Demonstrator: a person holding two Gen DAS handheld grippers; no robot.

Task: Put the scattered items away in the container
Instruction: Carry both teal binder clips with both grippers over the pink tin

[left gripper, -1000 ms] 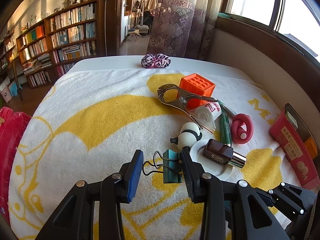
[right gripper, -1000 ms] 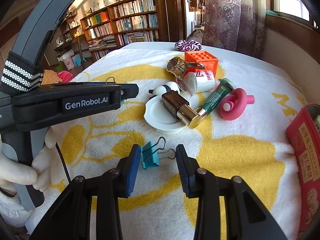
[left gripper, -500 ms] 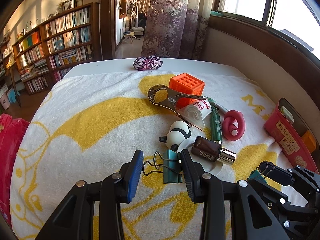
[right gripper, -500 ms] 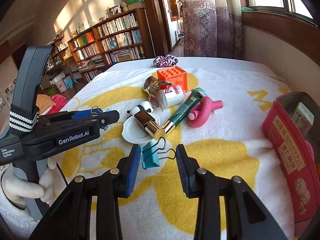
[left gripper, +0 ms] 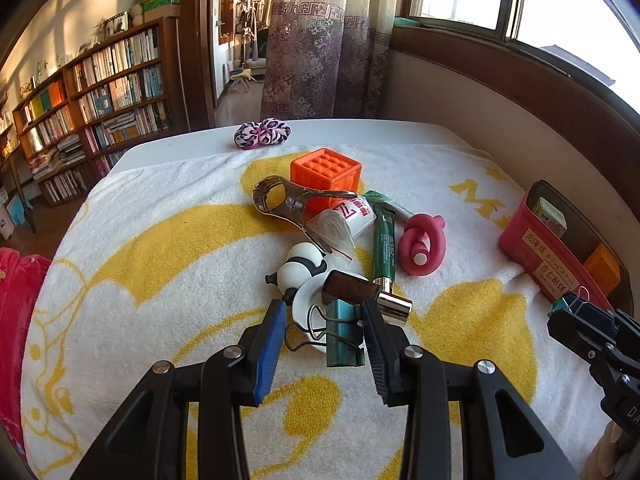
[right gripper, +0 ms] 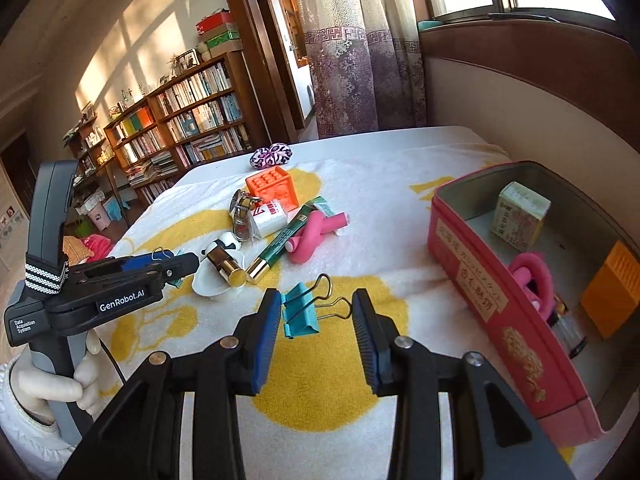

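Each gripper holds a teal binder clip. My left gripper is shut on one binder clip above the white dish. My right gripper is shut on the other binder clip, in the air left of the pink tin. The tin also shows in the left wrist view, at the right. Scattered on the towel are an orange cube, metal tongs, a white roll, a green tube, a pink toy, a panda figure and a brown bottle.
The tin holds a small box, a pink item and an orange block. A patterned scrunchie lies at the table's far edge. A wall runs along the right. Bookshelves stand beyond the table at the left.
My right gripper has carried its clip up and to the right, close to the pink tin. My left gripper, with its clip, has moved over the white dish.
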